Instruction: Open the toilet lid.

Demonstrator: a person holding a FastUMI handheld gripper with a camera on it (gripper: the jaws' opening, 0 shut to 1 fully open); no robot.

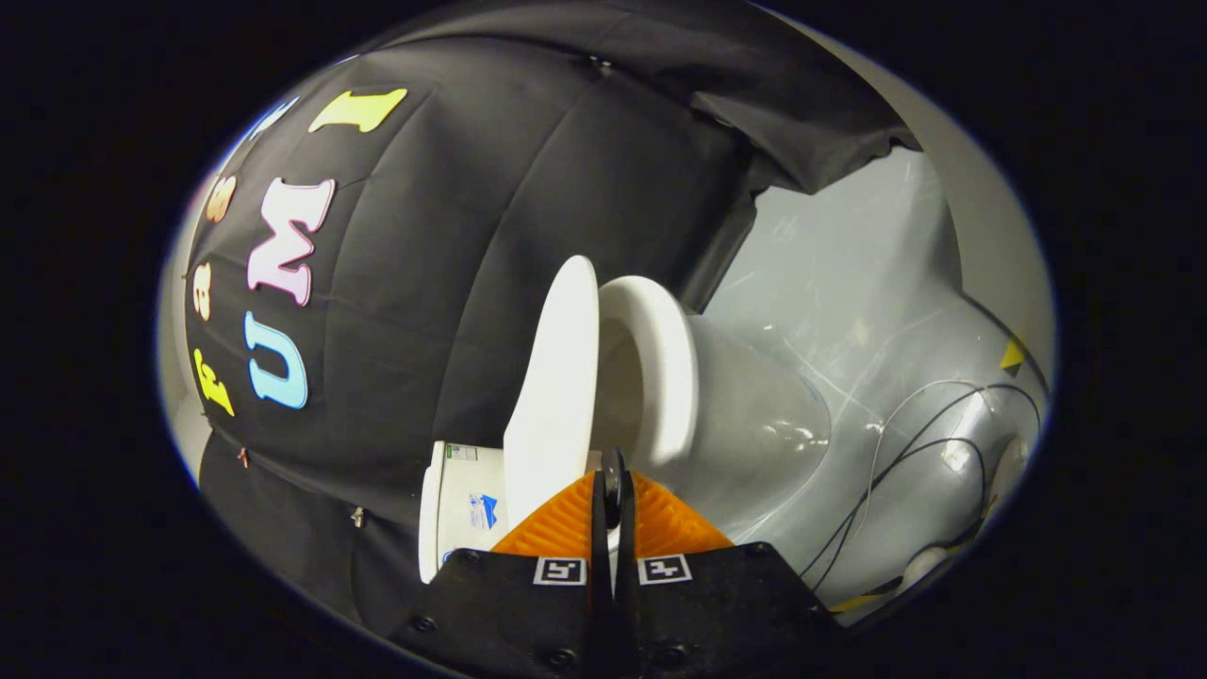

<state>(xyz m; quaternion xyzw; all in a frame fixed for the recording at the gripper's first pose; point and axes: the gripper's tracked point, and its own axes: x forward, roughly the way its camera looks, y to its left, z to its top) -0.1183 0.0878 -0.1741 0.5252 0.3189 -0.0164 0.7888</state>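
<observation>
The white toilet lid stands lifted off the white seat ring, with a wedge-shaped gap between them that widens away from me. Below the seat is the bowl, resting on the grey floor. The whole scene appears turned on its side. My gripper has its orange fingers drawn close together at the near edge of the lid. A thin white strip and a small black disc show in the narrow slit between them, so they pinch the lid's edge.
The white tank sits right beside the left finger, behind the lid. Black and white cables trail over the glossy grey floor past the bowl. The black cloth wall hangs behind the toilet.
</observation>
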